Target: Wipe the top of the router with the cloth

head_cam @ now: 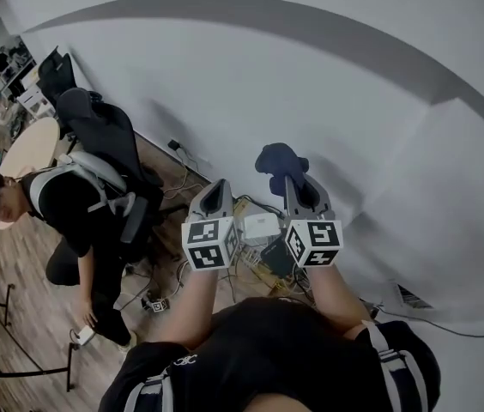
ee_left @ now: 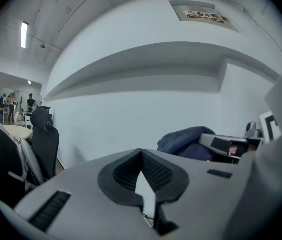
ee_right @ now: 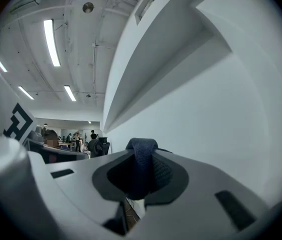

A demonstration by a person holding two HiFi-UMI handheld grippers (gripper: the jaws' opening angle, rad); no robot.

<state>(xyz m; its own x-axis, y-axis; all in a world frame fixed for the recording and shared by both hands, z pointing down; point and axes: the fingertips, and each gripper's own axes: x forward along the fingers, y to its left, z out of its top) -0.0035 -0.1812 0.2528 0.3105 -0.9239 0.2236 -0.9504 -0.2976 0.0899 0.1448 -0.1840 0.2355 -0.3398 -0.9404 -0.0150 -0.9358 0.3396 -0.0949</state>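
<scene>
In the head view both grippers are raised side by side at the middle of the frame, their marker cubes facing the camera. The left gripper (head_cam: 219,187) has its jaws drawn together, the tips meeting with only a thin sliver of white wall showing lower down between the pads, and it holds nothing. The right gripper (head_cam: 292,181) is clamped on the cloth (head_cam: 278,159), a dark blue bundle that bulges out above its tips toward the upper centre of the frame. In the right gripper view a fold of that cloth stands up between the black pads and fills the gap. The router (head_cam: 261,227), a white rounded box, lies low in the gap between the two grippers, at the foot of the white wall (head_cam: 328,84), with a tangle of cables (head_cam: 249,266) just below it. The cloth is well above the router and not touching it. At the left of the frame another person (head_cam: 75,209) bends toward the wooden floor (head_cam: 27,269) beside a black office chair (head_cam: 96,125).
</scene>
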